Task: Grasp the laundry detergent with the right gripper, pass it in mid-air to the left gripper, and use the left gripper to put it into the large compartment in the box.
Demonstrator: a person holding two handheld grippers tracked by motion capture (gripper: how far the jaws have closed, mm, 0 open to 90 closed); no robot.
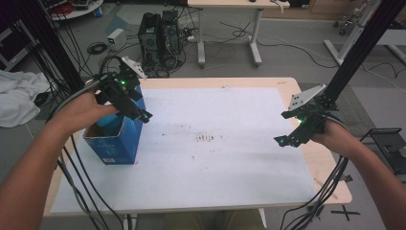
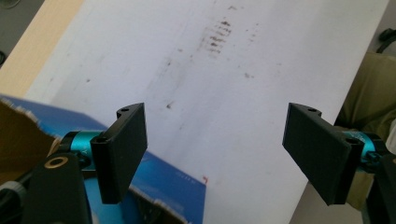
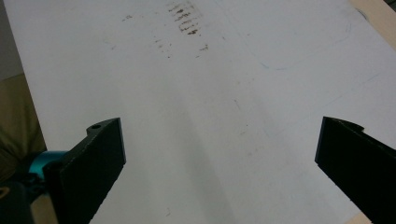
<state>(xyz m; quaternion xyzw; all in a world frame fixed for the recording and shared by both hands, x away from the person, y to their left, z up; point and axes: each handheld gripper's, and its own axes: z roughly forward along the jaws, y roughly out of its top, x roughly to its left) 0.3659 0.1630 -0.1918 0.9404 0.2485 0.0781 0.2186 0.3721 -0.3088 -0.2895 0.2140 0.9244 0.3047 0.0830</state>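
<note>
An open blue cardboard box [image 1: 115,143] stands at the left edge of the white sheet [image 1: 215,158]. My left gripper [image 1: 142,116] hovers just above the box's open top, its jaws wide open and empty. In the left gripper view the box's blue wall and torn brown flap [image 2: 163,186] lie under the left jaw, with the left gripper [image 2: 224,154] over the sheet [image 2: 233,84]. My right gripper [image 1: 283,141] hangs over the sheet's right side, open and empty. The right gripper [image 3: 219,163] faces bare white sheet [image 3: 210,93] with dark smudges.
A wooden table [image 1: 330,172] carries the sheet. Dark scuff marks [image 1: 208,138] sit at the sheet's middle. Cables [image 1: 86,182] trail off both grippers over the table's front corners. Behind the table are a computer tower [image 1: 160,33], another desk [image 1: 230,28] and black frame posts [image 1: 354,52].
</note>
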